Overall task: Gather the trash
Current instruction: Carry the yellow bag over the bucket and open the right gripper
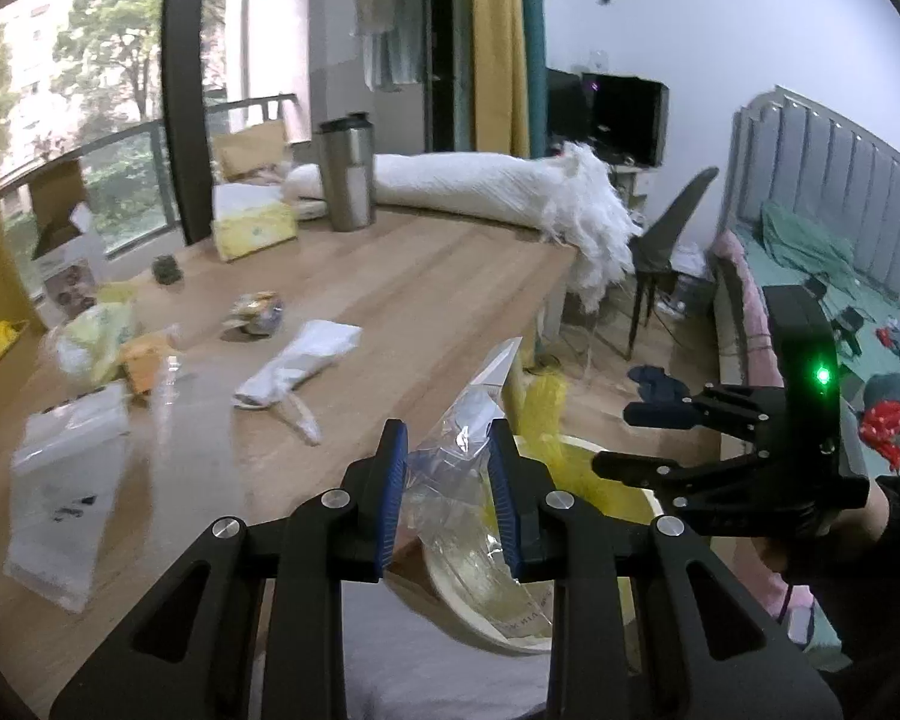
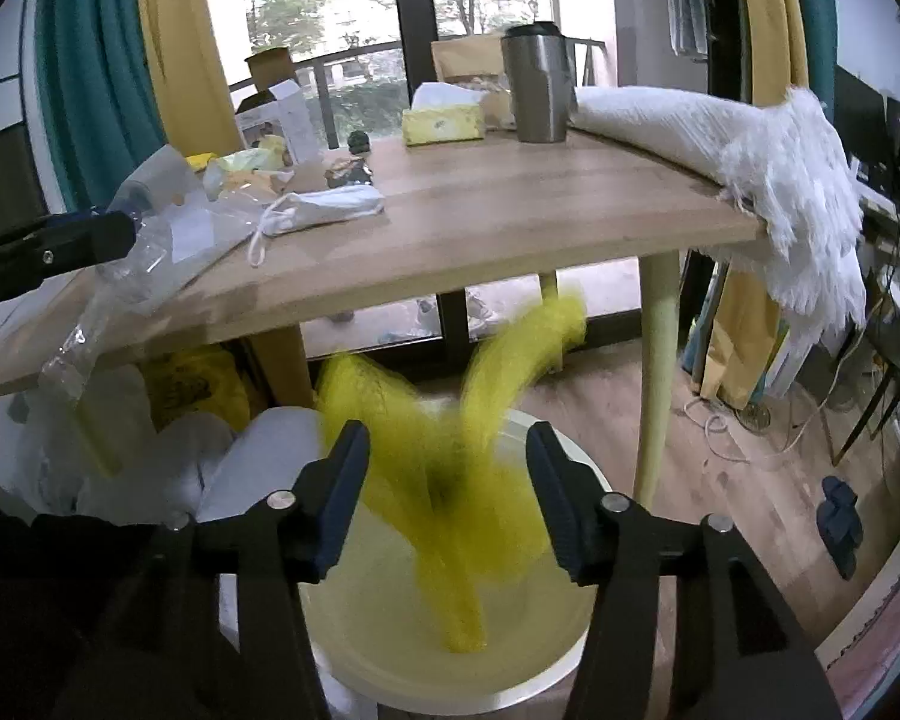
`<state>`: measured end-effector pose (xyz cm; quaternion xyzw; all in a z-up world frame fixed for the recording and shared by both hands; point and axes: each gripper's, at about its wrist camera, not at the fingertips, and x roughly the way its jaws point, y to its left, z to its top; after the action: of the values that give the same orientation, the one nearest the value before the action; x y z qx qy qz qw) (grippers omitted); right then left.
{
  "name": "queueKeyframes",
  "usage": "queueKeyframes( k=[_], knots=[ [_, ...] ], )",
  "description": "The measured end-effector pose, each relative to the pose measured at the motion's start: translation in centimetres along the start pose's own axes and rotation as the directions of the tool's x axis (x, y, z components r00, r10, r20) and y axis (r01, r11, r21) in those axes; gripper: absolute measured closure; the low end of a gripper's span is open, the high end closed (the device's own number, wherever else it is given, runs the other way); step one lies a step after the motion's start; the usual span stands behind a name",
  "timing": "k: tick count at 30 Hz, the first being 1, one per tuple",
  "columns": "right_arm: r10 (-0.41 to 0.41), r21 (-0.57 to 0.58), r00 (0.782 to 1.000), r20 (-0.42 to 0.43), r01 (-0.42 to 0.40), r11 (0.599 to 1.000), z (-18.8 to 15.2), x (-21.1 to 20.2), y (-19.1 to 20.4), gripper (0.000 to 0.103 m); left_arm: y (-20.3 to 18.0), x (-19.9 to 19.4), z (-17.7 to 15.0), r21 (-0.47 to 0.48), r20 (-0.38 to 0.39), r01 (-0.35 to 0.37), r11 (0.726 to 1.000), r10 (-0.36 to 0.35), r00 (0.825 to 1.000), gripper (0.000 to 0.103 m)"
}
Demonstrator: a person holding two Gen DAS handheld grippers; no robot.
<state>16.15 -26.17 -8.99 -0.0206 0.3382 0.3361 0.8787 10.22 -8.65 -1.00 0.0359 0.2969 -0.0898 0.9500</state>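
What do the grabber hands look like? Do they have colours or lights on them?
Both are black plastic claws with silver round screws at the joints. The left gripper has ribbed blue pads on its two fingers. The right gripper has dark blue pads, and a green light glows on its body. A dark sleeve covers the person's arm.

no readable text, print on clear plastic bag (image 1: 513,621) too blurred

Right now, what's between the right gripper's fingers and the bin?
A yellow bag, motion-blurred, hangs between the open right gripper and the bin below, reaching into it. Shows in the right wrist view.
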Motion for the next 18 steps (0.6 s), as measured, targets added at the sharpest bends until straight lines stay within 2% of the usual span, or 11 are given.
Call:
queueKeyframes(
  k=[10, 13, 15, 17, 18],
  knots=[
    [-0.035, 0.055, 0.999, -0.013, 0.036, 0.998, -1.3, -0.1, -2.8, 0.047, -3.3, 4.0, 0.8, 0.049, -0.080, 0.062, 0.997, -0.058, 0.995, 0.074],
    [-0.053, 0.068, 0.998, -0.020, 0.055, 0.996, -1.6, -0.2, -3.5, 0.047, -3.8, 5.1, 1.0, 0.046, -0.107, 0.093, 0.995, -0.087, 0.990, 0.069],
    [-0.066, 0.074, 0.997, -0.025, 0.068, 0.995, -1.8, -0.4, -3.9, 0.047, -4.0, 5.4, 1.1, 0.040, -0.105, 0.115, 0.993, -0.111, 0.988, 0.053],
    [-0.080, 0.078, 0.996, -0.028, 0.082, 0.994, -1.9, -0.7, -4.3, 0.047, -4.2, 5.5, 1.2, 0.035, -0.096, 0.132, 0.991, -0.128, 0.987, 0.042],
    [-0.086, 0.081, 0.996, -0.030, 0.088, 0.993, -1.9, -0.7, -4.5, 0.047, -4.2, 5.5, 1.3, 0.032, -0.095, 0.136, 0.990, -0.132, 0.987, 0.042]
  ],
)
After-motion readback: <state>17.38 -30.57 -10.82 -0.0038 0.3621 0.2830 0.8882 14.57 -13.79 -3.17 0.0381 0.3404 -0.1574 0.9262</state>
